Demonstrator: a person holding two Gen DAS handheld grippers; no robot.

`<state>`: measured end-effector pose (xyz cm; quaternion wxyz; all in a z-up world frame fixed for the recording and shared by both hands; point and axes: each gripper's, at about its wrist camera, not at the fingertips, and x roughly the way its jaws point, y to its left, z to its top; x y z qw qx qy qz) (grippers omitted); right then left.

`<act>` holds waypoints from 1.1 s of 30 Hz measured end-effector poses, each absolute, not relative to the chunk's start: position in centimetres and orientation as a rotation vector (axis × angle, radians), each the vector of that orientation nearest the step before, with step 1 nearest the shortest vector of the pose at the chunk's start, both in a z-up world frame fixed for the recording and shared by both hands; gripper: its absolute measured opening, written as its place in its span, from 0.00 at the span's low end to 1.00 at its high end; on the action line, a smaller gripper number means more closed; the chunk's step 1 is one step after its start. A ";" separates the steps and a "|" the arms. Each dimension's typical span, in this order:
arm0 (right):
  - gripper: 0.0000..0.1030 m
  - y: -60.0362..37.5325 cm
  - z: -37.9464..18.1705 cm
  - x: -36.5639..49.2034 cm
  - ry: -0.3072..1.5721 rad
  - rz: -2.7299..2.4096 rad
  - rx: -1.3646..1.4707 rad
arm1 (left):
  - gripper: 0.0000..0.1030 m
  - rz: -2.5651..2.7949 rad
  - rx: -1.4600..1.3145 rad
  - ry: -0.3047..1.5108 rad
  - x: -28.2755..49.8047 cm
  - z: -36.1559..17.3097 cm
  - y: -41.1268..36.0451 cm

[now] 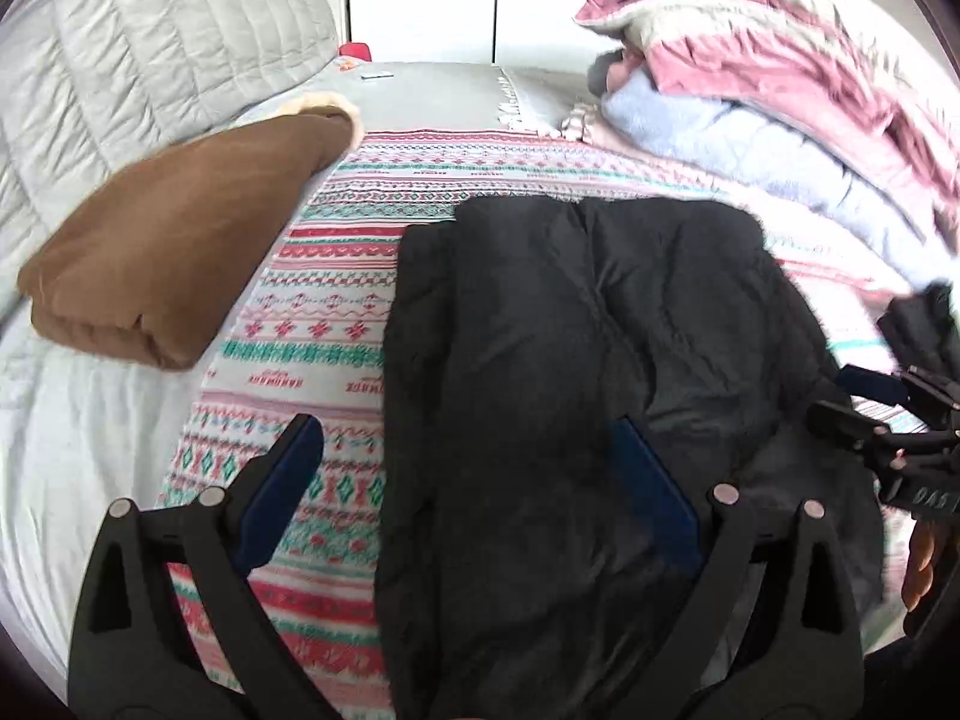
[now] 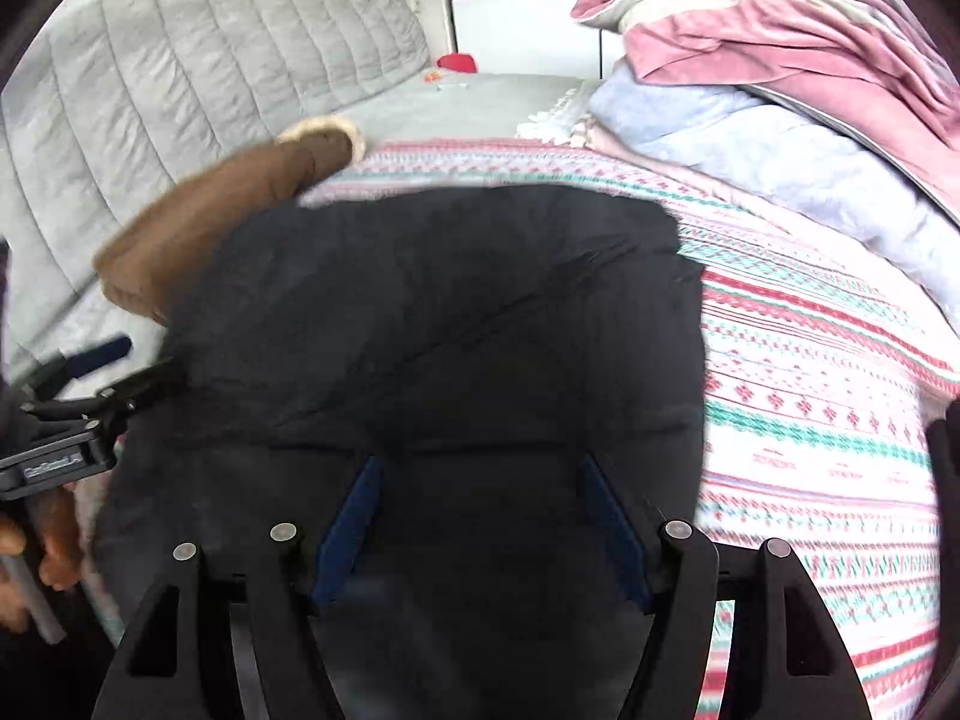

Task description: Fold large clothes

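Bed under a patterned blanket (image 1: 336, 276), bedding piled behind.
Black garment (image 1: 570, 360) lies folded; left gripper (image 1: 468, 456) and right gripper (image 2: 480, 480) jaws both spread, empty.

A grey quilted headboard (image 1: 150, 42) is seen far left, a stack of pink and pale-blue bedding (image 1: 780, 108) far right, a small red object (image 1: 355, 50) beyond.

Black jacket (image 1: 570, 360): matt, crinkled cloth; brown garment (image 1: 180, 246): soft, suede-like; bedspread (image 1: 336, 324): printed woven cloth; headboard (image 2: 198, 78): grey quilted fabric
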<state>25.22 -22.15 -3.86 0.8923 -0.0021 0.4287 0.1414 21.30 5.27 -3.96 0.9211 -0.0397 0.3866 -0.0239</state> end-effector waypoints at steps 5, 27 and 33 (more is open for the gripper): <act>0.76 -26.7 -2.1 23.0 0.867 0.281 0.129 | 0.94 -0.115 -0.251 0.854 20.0 -4.1 8.6; 0.76 -33.2 -6.9 24.0 1.064 0.344 0.572 | 0.95 -0.274 -0.532 1.120 20.5 -10.9 9.8; 0.77 -33.9 -8.6 24.6 1.101 0.369 0.703 | 0.94 -0.323 -0.546 1.094 20.3 -10.3 9.3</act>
